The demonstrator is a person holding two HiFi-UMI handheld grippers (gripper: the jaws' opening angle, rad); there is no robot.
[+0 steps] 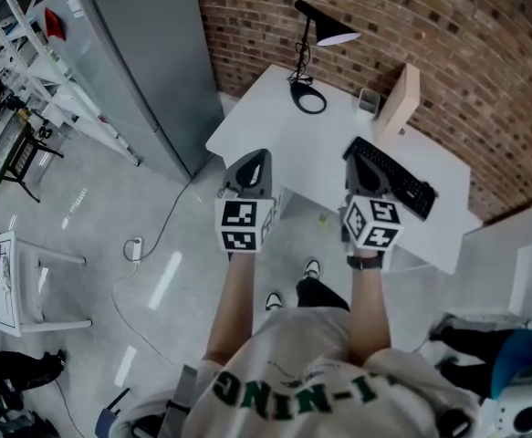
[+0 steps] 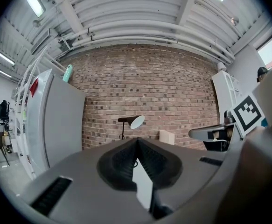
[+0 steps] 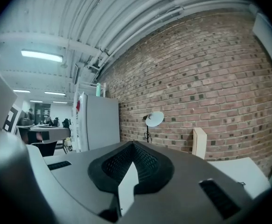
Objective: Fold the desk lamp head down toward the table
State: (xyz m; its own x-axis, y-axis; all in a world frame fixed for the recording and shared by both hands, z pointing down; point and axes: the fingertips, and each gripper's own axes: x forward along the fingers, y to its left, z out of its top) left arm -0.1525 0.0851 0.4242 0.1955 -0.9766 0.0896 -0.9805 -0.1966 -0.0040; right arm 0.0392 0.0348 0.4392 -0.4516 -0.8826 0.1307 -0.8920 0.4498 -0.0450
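Observation:
A black desk lamp (image 1: 309,42) stands at the far side of the white table (image 1: 264,126), close to the brick wall. Its ring base (image 1: 308,99) rests on the table and its head is raised, white inside showing. Both grippers hang in the air short of the table's near edge, well apart from the lamp. My left gripper (image 1: 256,156) is shut and holds nothing, and so is my right gripper (image 1: 355,146). The lamp (image 2: 132,122) shows far ahead over the closed tips of the left gripper (image 2: 136,140). In the right gripper view the lamp (image 3: 153,119) stands beyond the right gripper (image 3: 132,144).
A black keyboard (image 1: 398,181) lies on the table's right part. A pale wooden board (image 1: 399,103) leans by the wall, with a small grey item (image 1: 368,100) beside it. A tall grey cabinet (image 1: 147,53) stands left of the table. A cable (image 1: 161,231) trails on the floor.

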